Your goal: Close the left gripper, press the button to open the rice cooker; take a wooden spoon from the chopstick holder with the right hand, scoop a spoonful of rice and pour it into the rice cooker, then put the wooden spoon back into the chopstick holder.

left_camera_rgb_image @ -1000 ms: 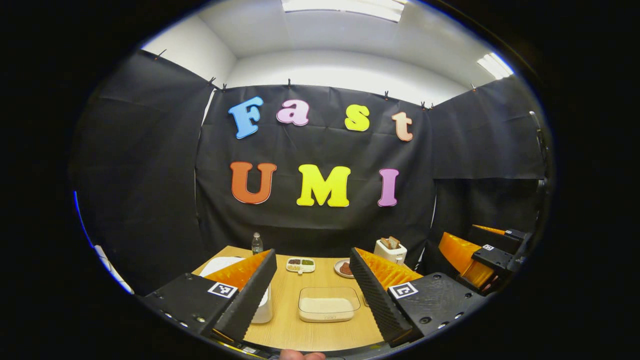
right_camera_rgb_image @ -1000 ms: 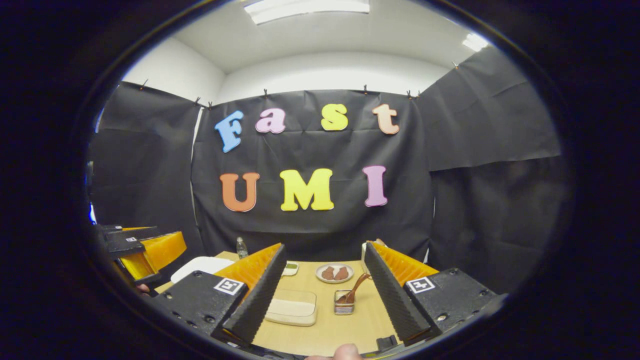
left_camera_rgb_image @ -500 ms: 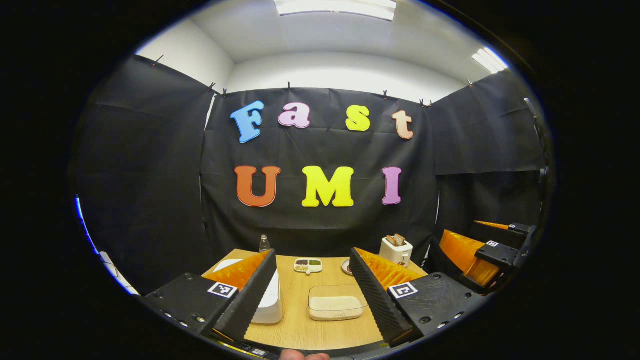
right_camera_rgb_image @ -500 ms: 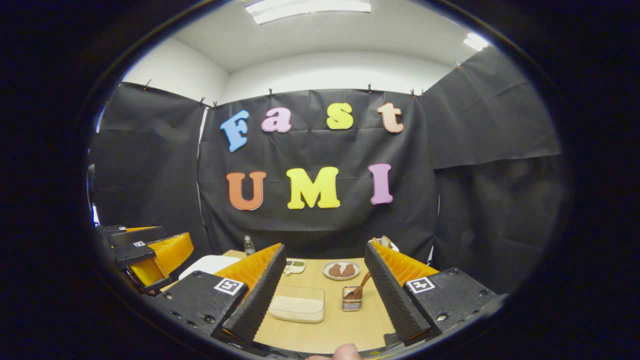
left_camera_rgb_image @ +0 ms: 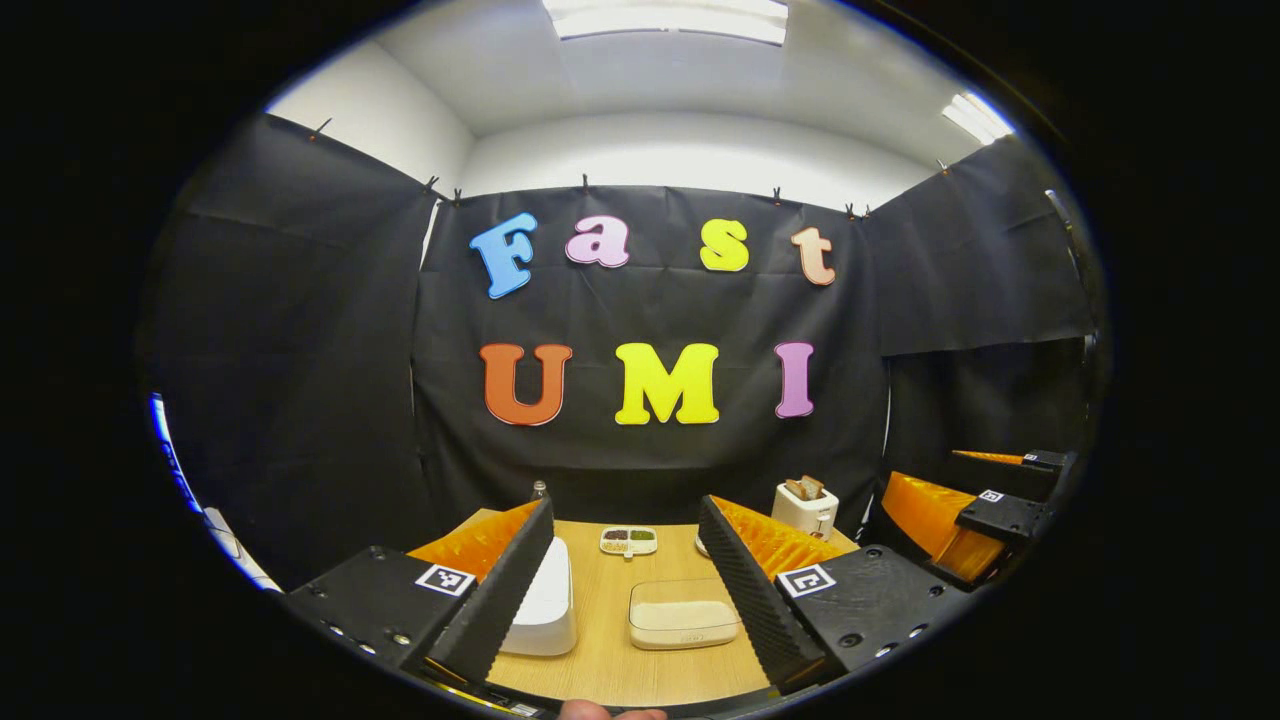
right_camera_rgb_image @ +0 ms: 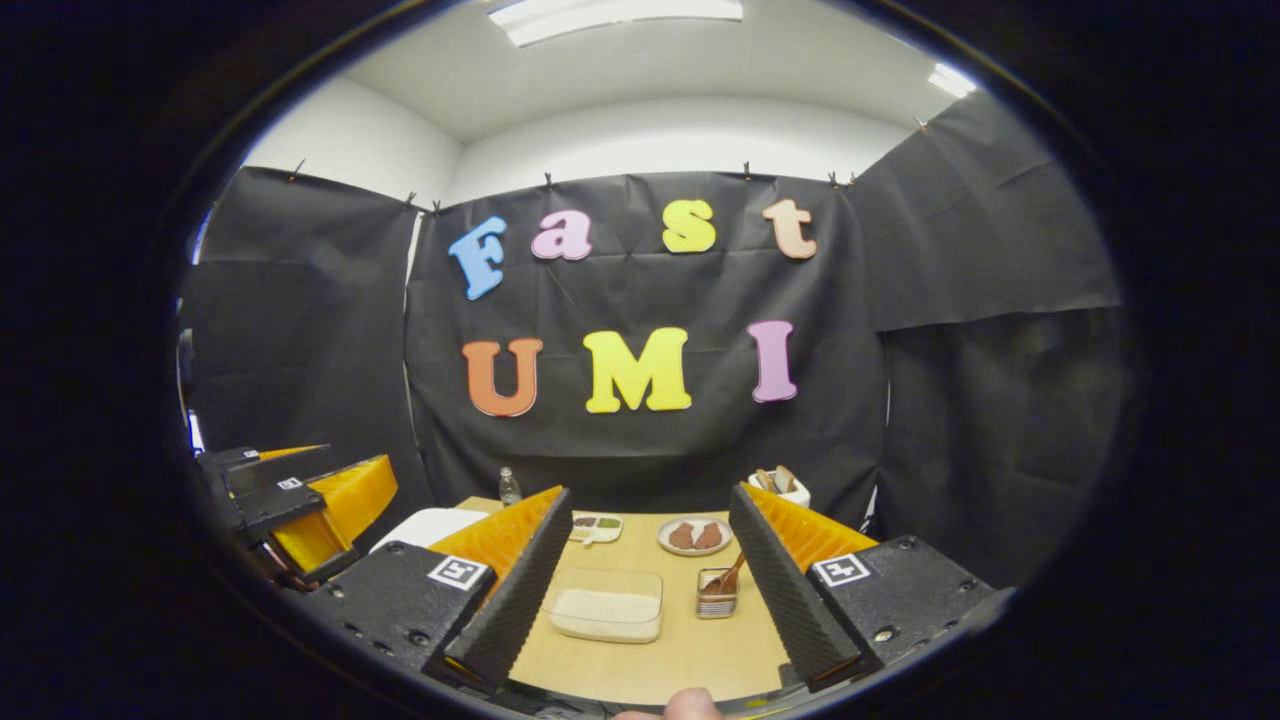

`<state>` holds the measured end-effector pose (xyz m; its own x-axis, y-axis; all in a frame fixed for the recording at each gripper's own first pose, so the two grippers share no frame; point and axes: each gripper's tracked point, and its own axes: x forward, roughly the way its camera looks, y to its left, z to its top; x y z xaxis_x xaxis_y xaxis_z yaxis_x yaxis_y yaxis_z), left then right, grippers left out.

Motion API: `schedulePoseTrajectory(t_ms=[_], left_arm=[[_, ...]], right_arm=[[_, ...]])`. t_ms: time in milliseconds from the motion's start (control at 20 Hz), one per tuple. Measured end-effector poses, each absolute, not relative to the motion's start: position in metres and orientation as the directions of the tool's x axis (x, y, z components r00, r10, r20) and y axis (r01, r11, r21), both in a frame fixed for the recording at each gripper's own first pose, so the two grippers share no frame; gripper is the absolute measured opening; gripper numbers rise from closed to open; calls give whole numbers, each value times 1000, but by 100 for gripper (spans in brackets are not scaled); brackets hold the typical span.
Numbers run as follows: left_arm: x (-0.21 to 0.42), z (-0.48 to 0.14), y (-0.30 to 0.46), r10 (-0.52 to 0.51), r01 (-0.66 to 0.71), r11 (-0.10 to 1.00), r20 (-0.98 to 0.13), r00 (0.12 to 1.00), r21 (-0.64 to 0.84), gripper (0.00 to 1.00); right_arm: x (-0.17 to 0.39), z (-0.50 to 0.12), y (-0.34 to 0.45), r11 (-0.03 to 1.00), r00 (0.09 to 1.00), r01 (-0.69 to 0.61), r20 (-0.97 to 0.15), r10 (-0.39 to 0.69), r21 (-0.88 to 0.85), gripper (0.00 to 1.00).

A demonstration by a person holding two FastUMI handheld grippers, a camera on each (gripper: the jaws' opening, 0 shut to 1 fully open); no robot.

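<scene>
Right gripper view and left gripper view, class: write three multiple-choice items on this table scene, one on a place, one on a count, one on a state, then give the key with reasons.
1. Where is the brown wooden spoon?
A. Standing in the small chopstick holder
B. Lying in the clear rice tray
C. On the round plate

2. How many brown pieces lie on the round white plate?
A. One
B. Two
C. Four

3. How is the white rice cooker?
A. Lid open
B. Lid shut
C. Tipped over

Key: 1 A, its handle leans out of the holder. 2 B, two pieces sit side by side. 3 B, the lid lies flat, and the left hand-held gripper is open above the table.
</scene>
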<state>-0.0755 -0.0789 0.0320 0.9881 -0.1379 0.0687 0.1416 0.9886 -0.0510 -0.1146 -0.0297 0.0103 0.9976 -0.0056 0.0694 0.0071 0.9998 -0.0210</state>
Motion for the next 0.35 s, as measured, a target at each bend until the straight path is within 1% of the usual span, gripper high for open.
schedulePoseTrajectory(t_ms=[50,100,350], left_arm=[[-76,32,-81,-143,147,988,70,987,-47,95],[-75,32,-80,-144,147,988,73,987,-39,95],[-73,31,-70,-117,119,993,77,990,-22,95]], right_arm=[[-114,11,-27,1000,998,6,69,-4,-21,96],[-113,11,-27,1000,997,7,71,-5,-23,100],[-114,10,-26,1000,997,12,71,-11,-22,100]])
